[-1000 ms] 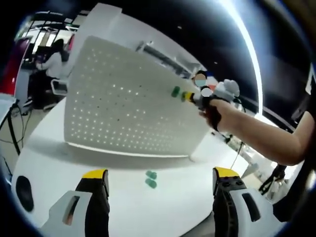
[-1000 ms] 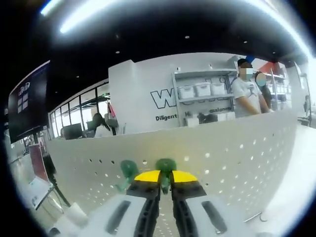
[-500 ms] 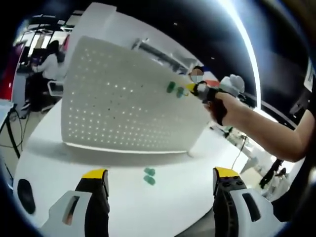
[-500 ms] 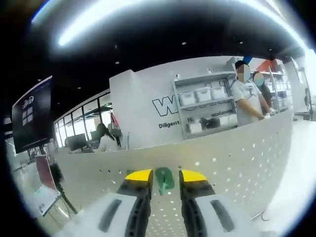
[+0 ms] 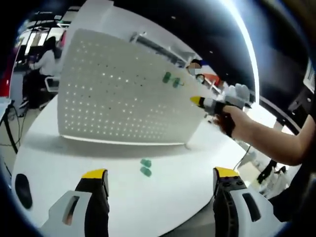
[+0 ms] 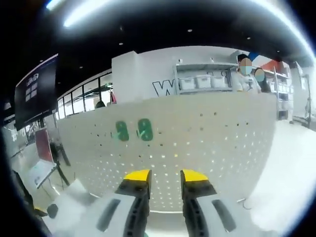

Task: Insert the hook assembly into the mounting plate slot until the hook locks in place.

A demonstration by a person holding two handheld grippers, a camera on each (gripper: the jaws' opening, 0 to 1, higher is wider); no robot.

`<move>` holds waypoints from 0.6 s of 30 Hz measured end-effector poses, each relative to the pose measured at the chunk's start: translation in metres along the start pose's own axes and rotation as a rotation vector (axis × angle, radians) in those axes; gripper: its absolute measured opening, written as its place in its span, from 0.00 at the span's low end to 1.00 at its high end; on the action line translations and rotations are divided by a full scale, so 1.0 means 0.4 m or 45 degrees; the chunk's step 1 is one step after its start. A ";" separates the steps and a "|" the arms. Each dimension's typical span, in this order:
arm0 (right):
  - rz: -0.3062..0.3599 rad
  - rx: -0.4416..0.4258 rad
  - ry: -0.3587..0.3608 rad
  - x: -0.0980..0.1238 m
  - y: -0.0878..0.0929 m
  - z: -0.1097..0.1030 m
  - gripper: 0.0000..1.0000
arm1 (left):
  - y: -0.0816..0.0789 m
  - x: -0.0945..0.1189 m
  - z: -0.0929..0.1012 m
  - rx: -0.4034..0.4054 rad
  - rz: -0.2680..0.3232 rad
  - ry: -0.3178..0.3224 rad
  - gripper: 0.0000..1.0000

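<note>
Two green hooks [image 6: 132, 130] sit side by side high on the white pegboard [image 6: 212, 133]. Right gripper [image 6: 165, 176] empty, jaws parted; left gripper [image 5: 160, 174] likewise (two spare green hooks [image 5: 145, 167] on the table [image 5: 59, 163], left gripper view).

1. On the white back wall [image 6: 143, 74] in the right gripper view, a big dark letter "W" [image 6: 161, 88] shows just left of the shelving unit [image 6: 205, 84]; the shelving covers the rest of that word.
2. The smaller line of lettering below it is cut off by the top edge of the perforated white panel [image 6: 207, 143], so it can't be read.
3. The dark screen [image 6: 35, 91] at the left of that view carries a small pale logo and a grid of squares, too tiny to read.
4. In the left gripper view, no lettering can be read on anything.
</note>
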State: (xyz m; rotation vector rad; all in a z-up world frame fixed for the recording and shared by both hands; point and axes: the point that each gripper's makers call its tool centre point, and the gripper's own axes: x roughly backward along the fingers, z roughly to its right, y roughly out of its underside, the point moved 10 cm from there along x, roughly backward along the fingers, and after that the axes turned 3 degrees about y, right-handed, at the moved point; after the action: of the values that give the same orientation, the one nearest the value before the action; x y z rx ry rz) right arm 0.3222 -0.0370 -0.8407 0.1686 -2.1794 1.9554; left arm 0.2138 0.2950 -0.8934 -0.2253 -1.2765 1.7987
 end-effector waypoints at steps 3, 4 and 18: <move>-0.070 -0.038 0.014 0.019 0.041 0.020 0.21 | 0.001 0.000 0.002 -0.007 -0.011 0.005 0.88; -0.089 -0.058 0.018 0.025 0.054 0.029 0.21 | 0.001 0.000 0.003 -0.009 -0.013 0.006 0.88; -0.188 -0.063 0.017 0.125 0.152 0.053 0.22 | 0.019 0.001 0.013 -0.027 -0.066 0.026 0.88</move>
State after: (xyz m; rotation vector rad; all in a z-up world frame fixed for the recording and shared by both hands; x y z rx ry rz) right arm 0.2586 -0.0485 -0.8901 0.2989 -2.1390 1.8172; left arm 0.2063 0.2912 -0.8971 -0.2201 -1.2766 1.7355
